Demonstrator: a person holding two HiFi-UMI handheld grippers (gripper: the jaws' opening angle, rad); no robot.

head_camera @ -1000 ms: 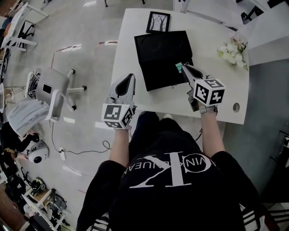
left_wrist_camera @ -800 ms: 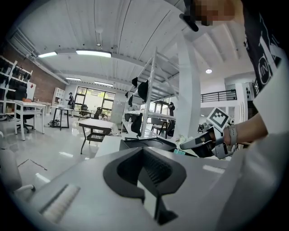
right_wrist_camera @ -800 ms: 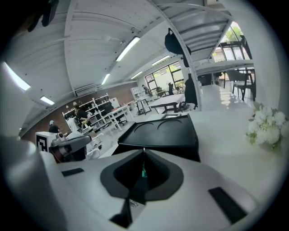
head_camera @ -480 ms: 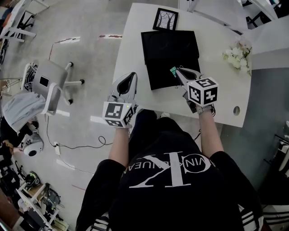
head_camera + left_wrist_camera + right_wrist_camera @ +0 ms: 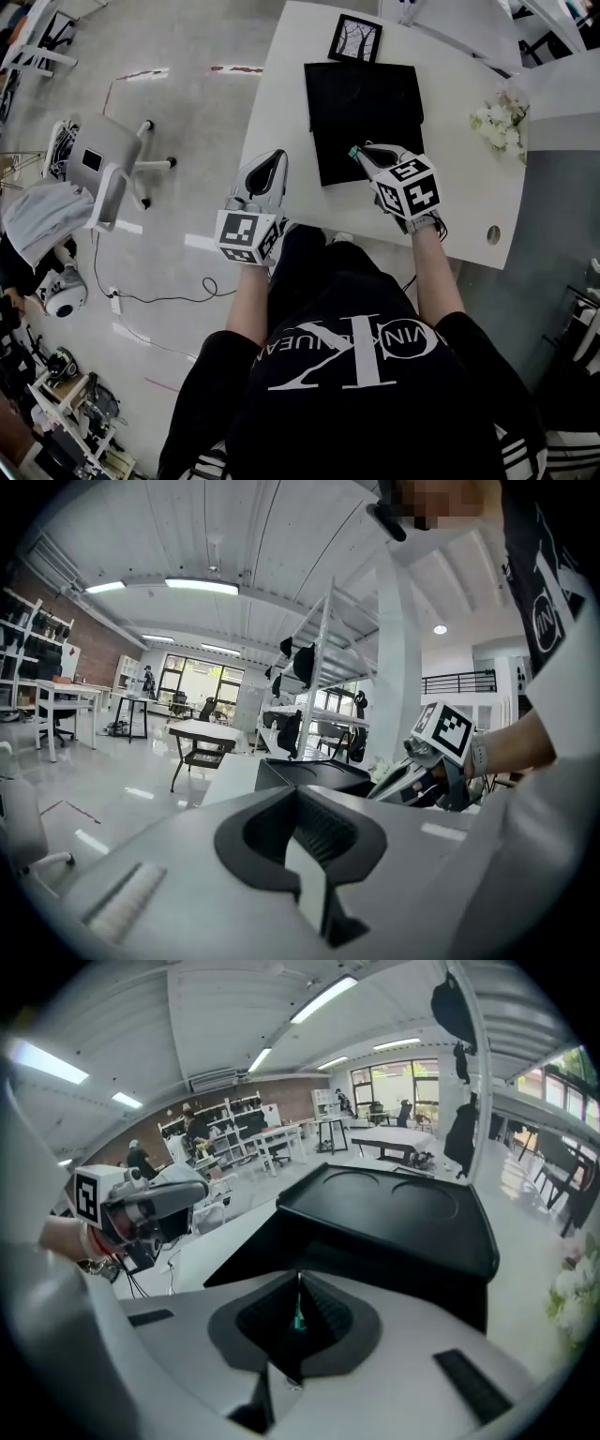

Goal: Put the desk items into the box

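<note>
Carry step, by the look of it. Right gripper (image 5: pixel 360 153): jaws closed on 1 small teal item (image 5: pixel 298 1318), thin, too small to identify. It is held just above the near edge of the black box (image 5: pixel 366 103) on the white counter (image 5: pixel 281 103). Left gripper (image 5: pixel 274 159): jaws together, nothing between them, off the counter's left edge. Next move, likely: bring the item over the box interior, lower it, open the jaws. Picture frame (image 5: pixel 354 38) stands beyond the box, not yet packed.
</note>
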